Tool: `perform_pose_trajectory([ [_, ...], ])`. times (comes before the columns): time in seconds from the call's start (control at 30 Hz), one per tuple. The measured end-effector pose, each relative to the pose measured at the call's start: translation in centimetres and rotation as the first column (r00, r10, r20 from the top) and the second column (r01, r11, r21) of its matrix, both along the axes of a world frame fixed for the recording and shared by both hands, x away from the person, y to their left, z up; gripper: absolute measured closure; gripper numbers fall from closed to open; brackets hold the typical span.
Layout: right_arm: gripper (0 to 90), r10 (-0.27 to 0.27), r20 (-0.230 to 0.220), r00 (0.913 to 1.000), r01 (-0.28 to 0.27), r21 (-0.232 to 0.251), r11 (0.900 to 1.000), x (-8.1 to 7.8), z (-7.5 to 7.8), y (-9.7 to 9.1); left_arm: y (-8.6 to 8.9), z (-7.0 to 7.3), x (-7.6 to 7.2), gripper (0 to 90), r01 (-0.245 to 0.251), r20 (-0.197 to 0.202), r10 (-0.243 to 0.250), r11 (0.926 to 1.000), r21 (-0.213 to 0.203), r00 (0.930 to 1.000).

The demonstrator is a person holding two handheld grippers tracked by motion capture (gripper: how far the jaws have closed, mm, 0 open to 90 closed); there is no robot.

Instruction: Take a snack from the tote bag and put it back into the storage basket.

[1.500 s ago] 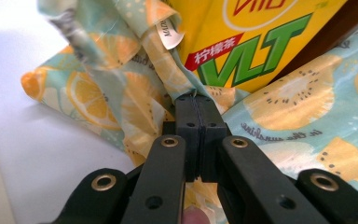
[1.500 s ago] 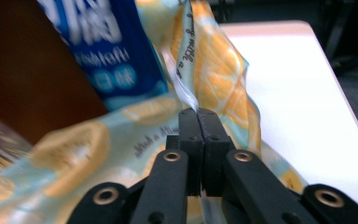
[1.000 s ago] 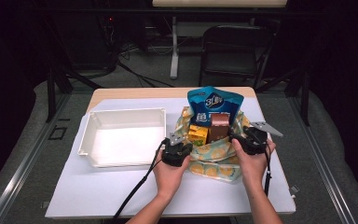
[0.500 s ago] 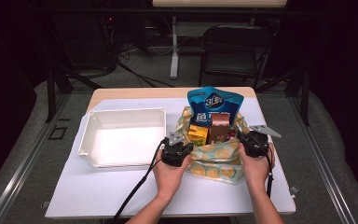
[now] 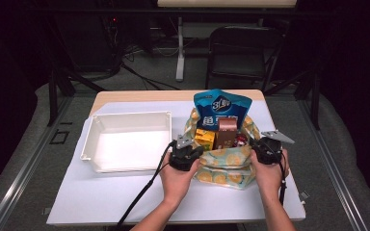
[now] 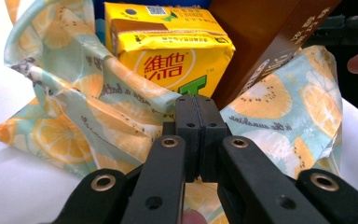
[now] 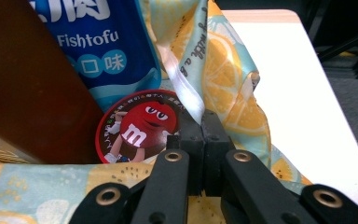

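Note:
A lemon-print cloth bag (image 5: 221, 166) stands open on the white table cover. It holds a blue Fishtofu packet (image 5: 221, 108), a yellow drink carton (image 5: 204, 138), a brown box (image 5: 226, 132) and a red round M&M tub (image 5: 241, 140). My left gripper (image 5: 196, 153) is at the bag's left rim. In the left gripper view its tips (image 6: 196, 100) are shut on the cloth edge, just below the carton (image 6: 172, 51). My right gripper (image 5: 253, 145) is at the right rim, its tips (image 7: 204, 116) shut on the cloth beside the tub (image 7: 137, 123).
A white rectangular tray (image 5: 125, 115) with nothing in it sits left of the bag. The white table cover (image 5: 101, 197) reaches the near edge. A black chair (image 5: 243, 53) stands behind the table. The left gripper's cable (image 5: 144, 192) trails toward the near edge.
The right gripper has shifted slightly nearer and to the right, onto the bag's right rim. The left gripper and the bag have stayed put.

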State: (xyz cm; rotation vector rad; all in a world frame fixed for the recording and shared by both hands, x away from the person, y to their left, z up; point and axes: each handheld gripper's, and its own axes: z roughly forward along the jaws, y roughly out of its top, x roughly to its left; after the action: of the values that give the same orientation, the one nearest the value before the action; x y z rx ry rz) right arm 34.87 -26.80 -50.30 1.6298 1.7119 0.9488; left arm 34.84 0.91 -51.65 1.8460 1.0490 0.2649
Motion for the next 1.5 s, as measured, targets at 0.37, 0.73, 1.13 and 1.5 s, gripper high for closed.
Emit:
perform_pose_trajectory([
  [0.37, 90.0, 0.03, -0.056, 0.998, -0.026, 0.085, 0.9961, 1.5, -2.9, -1.1, -0.4, -1.3, 0.6, 89.9, 0.014, -0.059, -0.014, 0.9999, 0.002, 0.9981],
  [0.73, 88.9, 0.088, -0.147, 0.9852, -0.071, 0.117, 0.9905, 2.5, -5.8, -1.4, -0.6, -4.8, 1.4, 89.8, -0.006, -0.157, 0.02, 0.9962, 0.087, 0.9874],
  [1.13, 49.7, 0.101, 0.061, 0.993, -0.107, 0.097, 0.9895, -0.6, -2.3, -2.4, 3.1, 0.0, -1.0, 59.6, -0.055, 0.056, 0.053, 0.9981, 0.028, 0.997],
  [1.5, 33.7, 0.118, 0.237, 0.9642, -0.141, 0.081, 0.9867, -2.3, 1.9, -2.7, 5.0, 3.6, 0.6, 50.0, -0.099, 0.118, 0.102, 0.9946, -0.032, 0.9878],
])
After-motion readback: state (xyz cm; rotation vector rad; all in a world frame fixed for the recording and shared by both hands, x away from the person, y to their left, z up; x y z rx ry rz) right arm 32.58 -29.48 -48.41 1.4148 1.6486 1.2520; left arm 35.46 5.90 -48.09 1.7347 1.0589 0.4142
